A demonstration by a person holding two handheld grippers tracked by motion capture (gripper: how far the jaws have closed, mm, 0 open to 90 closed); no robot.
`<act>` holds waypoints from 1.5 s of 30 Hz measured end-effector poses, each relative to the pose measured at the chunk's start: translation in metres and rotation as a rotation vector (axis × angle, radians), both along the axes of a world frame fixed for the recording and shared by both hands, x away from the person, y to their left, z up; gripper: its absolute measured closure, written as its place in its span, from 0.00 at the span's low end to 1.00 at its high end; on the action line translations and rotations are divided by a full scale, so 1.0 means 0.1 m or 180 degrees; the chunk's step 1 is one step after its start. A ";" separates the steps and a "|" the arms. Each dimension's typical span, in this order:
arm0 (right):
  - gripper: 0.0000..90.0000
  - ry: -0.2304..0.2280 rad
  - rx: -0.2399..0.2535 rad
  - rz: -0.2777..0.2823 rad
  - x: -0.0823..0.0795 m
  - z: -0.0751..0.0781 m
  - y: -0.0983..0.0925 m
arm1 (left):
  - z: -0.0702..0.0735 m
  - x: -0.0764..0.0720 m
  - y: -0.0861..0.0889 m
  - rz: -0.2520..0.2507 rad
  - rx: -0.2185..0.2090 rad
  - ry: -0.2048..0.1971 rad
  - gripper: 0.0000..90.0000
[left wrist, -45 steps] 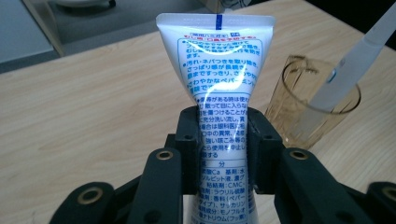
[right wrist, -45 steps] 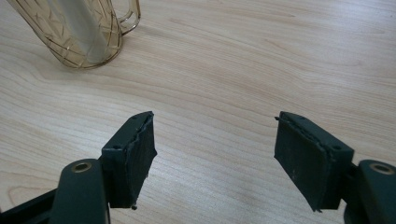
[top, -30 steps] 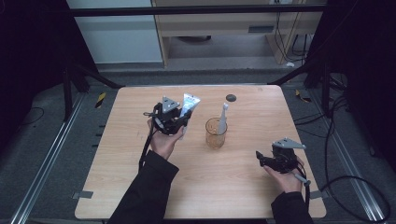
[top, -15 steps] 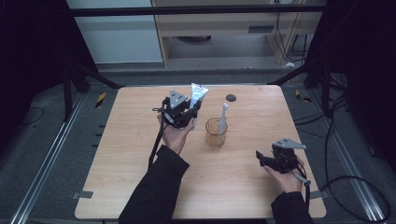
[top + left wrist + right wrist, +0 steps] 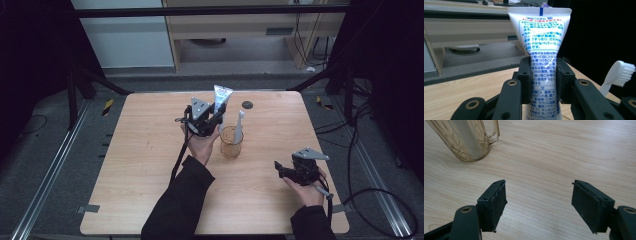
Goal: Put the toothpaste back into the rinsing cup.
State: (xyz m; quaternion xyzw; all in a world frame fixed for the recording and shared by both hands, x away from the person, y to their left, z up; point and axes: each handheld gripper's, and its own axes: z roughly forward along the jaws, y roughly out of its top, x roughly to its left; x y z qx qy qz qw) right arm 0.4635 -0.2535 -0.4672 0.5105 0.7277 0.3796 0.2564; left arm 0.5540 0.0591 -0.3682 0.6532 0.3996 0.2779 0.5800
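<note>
Toothpaste tube [image 5: 541,50] stands clamped upright in the left tool [image 5: 204,120], just beside the amber cup [image 5: 231,142]; lowering it in seems next. Right tool [image 5: 296,171] rests spread, empty.

A small dark disc [image 5: 246,105], perhaps a cap, lies upper centre on the wooden table [image 5: 145,165]; a yellow-black strip [image 5: 107,106] lies on the floor, upper left.

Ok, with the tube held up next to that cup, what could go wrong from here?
1. The left gripper pinches the toothpaste tube mid-body, and it is visibly squeezed in; it could slip or tilt.
2. The tube hangs close to the toothbrush standing in the amber cup; a bump might tip the cup.
3. The right gripper rests open, away from the cup, so nothing steadies it.
</note>
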 end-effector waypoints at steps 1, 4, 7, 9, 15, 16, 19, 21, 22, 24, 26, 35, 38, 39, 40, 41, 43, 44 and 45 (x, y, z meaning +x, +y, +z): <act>0.31 0.0000 0.0000 0.0000 0.00 0.00 0.00 | -0.01 0.00 -0.02 0.0000 0.0004 -0.0018 0.77; 0.31 -0.0004 -0.0004 -0.0002 0.00 0.00 0.00 | -0.03 0.02 -0.06 -0.0020 -0.0013 -0.0020 0.77; 0.31 0.0006 0.0001 -0.0005 0.00 0.00 0.01 | -0.06 0.04 -0.09 -0.0036 -0.0004 -0.0015 0.77; 0.31 0.0007 0.0000 -0.0005 0.00 0.00 0.01 | -0.09 0.05 -0.12 -0.0046 -0.0009 -0.0015 0.77; 0.31 0.0004 -0.0008 0.0004 0.00 -0.01 0.00 | -0.15 0.09 -0.20 -0.0105 0.0005 -0.0002 0.77; 0.31 0.0004 -0.0009 0.0005 0.00 -0.01 0.00 | -0.16 0.10 -0.21 -0.0109 0.0007 0.0001 0.77; 0.31 0.0002 -0.0007 0.0005 0.00 -0.01 0.00 | -0.20 0.12 -0.24 -0.0113 0.0019 0.0024 0.77; 0.31 0.0000 -0.0012 0.0009 0.00 -0.01 0.00 | -0.22 0.14 -0.26 -0.0125 0.0029 0.0032 0.77; 0.31 -0.0001 -0.0018 0.0011 0.01 -0.01 0.00 | -0.23 0.14 -0.26 -0.0125 0.0036 0.0033 0.77; 0.32 0.0004 -0.0018 0.0010 0.00 -0.01 0.00 | -0.25 0.15 -0.27 -0.0124 0.0043 0.0040 0.77; 0.32 -0.0002 -0.0020 0.0015 0.00 -0.01 0.01 | -0.26 0.15 -0.28 -0.0119 0.0043 0.0036 0.77; 0.32 0.0001 -0.0035 0.0026 0.01 -0.02 0.01 | -0.36 0.15 -0.32 -0.0124 0.0066 0.0044 0.77; 0.32 0.0010 -0.0044 0.0025 0.01 -0.02 0.01 | -0.40 0.16 -0.34 -0.0124 0.0075 0.0046 0.77; 0.32 0.0011 -0.0040 0.0024 0.01 -0.02 0.01 | -0.41 0.16 -0.34 -0.0123 0.0082 0.0045 0.77; 0.32 0.0004 -0.0039 0.0029 0.01 -0.02 0.01 | -0.42 0.16 -0.34 -0.0118 0.0082 0.0043 0.77; 0.32 0.0003 -0.0039 0.0028 0.01 -0.02 0.01 | -0.43 0.16 -0.34 -0.0116 0.0075 0.0050 0.77; 0.32 0.0001 -0.0042 0.0028 0.01 -0.02 0.01 | -0.45 0.16 -0.33 -0.0113 0.0083 0.0057 0.77; 0.32 -0.0002 -0.0040 0.0027 0.01 -0.02 0.01 | -0.46 0.16 -0.33 -0.0113 0.0080 0.0058 0.77; 0.32 -0.0003 -0.0037 0.0027 0.01 -0.02 0.01 | -0.47 0.16 -0.33 -0.0117 0.0083 0.0066 0.77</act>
